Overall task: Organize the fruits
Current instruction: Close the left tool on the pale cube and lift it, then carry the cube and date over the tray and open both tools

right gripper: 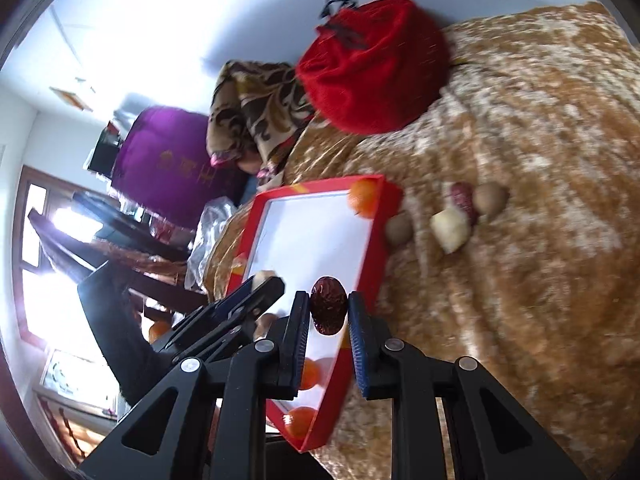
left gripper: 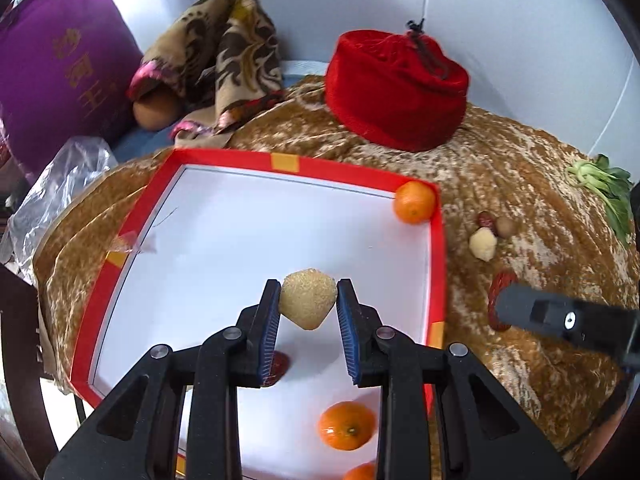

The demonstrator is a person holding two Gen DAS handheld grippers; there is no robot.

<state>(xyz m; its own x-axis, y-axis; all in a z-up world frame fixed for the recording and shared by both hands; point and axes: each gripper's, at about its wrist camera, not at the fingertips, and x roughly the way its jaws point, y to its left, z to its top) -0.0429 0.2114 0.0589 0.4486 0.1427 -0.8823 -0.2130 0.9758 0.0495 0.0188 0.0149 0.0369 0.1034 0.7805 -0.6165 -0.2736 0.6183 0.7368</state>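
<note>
At the left, the red-rimmed tray (left gripper: 438,248) lies on the mottled brown cloth (left gripper: 520,184), with 1 orange (left gripper: 414,202) in its far corner and another orange (left gripper: 347,425) near its front edge. The left gripper (left gripper: 308,304) hangs directly above the tray's white floor, its 2 jaws pinched almost shut on a pale, rough-skinned fruit (left gripper: 307,298) whose tapered end points toward the camera; a straight drop looks enough to place it. Rightward, the right gripper (right gripper: 329,312) clamps a dark red date (right gripper: 329,310), long axis upright between the pads, over the tray's near rim. Further right, 4 small fruits (right gripper: 450,226) wait on the cloth, nearer the right hand.
</note>
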